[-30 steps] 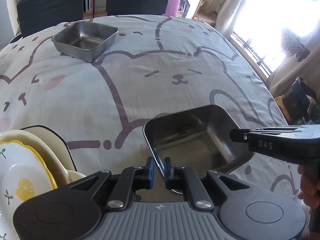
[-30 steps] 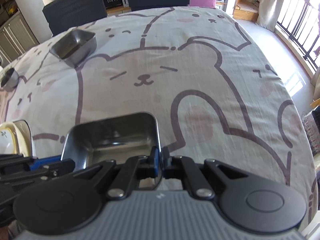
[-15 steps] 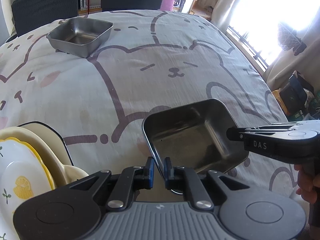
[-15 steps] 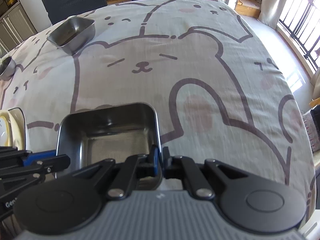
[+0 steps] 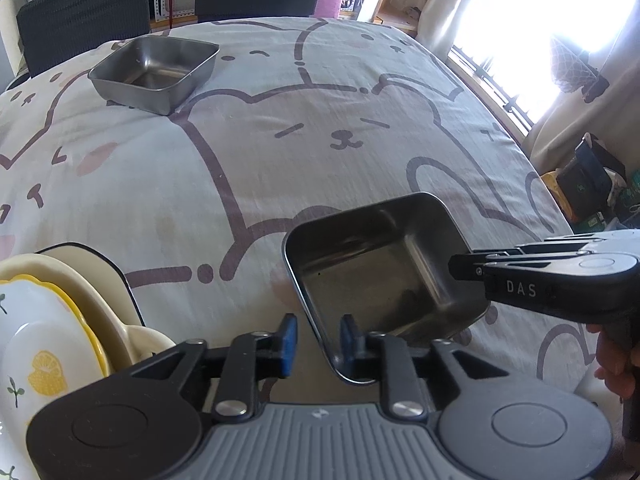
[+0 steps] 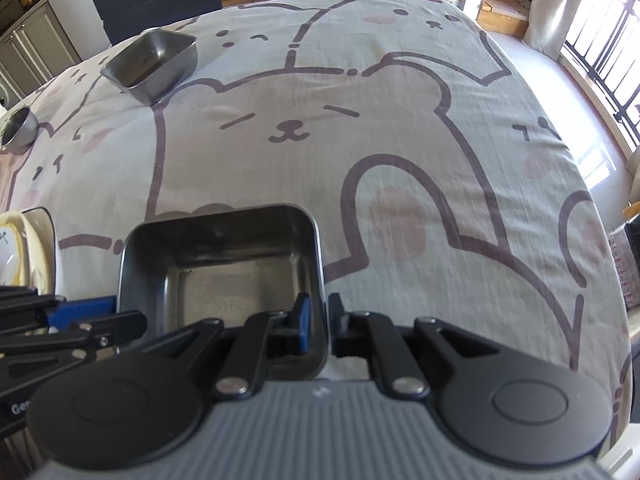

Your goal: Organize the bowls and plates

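Observation:
A square steel tray (image 5: 384, 276) is held tilted just above the bear-print tablecloth; it also shows in the right wrist view (image 6: 224, 264). My left gripper (image 5: 318, 338) is open, its jaws standing apart on either side of the tray's near-left rim. My right gripper (image 6: 318, 320) is shut on the tray's right rim; it appears in the left wrist view as the black tool (image 5: 560, 276) at the right. A second square steel tray (image 5: 154, 72) sits at the far left, also in the right wrist view (image 6: 154, 62).
Stacked ceramic plates, one white with a lemon print (image 5: 36, 356), stand at the near left. A small round steel bowl (image 6: 18, 130) sits at the far left edge. Dark chairs (image 5: 84, 12) stand behind the table. The table's right edge drops toward a bright window.
My left gripper has opened and released the tray's rim. The right gripper still holds the tray, which has tipped up and lifted slightly.

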The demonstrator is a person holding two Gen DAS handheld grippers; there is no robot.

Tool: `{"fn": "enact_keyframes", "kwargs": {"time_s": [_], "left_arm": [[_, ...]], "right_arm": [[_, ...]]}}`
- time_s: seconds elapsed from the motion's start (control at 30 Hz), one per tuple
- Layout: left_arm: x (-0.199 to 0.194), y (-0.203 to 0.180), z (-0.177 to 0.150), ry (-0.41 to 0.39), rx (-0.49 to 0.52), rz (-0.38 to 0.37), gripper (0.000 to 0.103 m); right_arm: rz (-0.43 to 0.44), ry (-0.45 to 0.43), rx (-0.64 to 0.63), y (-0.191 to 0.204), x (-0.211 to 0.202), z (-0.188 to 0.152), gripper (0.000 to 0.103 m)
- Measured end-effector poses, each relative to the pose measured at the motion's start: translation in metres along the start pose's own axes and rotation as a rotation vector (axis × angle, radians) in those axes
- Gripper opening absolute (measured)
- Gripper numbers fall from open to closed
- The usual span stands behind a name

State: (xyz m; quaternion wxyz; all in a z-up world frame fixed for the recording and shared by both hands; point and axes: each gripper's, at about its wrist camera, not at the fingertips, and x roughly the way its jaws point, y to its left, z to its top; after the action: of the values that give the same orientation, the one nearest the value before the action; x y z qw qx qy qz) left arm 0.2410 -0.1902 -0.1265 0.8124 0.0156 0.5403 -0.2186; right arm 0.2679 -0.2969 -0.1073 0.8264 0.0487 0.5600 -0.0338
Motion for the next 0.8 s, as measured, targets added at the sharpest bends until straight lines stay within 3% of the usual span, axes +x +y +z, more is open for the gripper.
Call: {"fn": "enact_keyframes", "kwargs": {"time_s": [0.27, 0.47, 0.63, 0.8], "left_arm": [[-0.011, 0.000, -0.001, -0.022, 0.020, -0.006, 0.047], [-0.027, 0.000, 0.001, -0.064, 0.024, -0.026, 0.069], [-0.051, 0.008, 0.007, -0.153, 0.011, -0.050, 0.096], [-0.072, 0.026, 0.021, -0.229, -0.004, -0.012, 0.103]], "right_arm": [[0.016, -0.030, -0.022, -0.005, -0.017, -0.009, 0.040], [-0.026, -0.090, -0.036, -0.006, -0.041, -0.016, 0.063], [-0.016, -0.194, -0.004, -0.008, -0.070, -0.016, 0.080], [-0.035, -0.315, 0.040, -0.003, -0.092, -0.010, 0.094]]}}
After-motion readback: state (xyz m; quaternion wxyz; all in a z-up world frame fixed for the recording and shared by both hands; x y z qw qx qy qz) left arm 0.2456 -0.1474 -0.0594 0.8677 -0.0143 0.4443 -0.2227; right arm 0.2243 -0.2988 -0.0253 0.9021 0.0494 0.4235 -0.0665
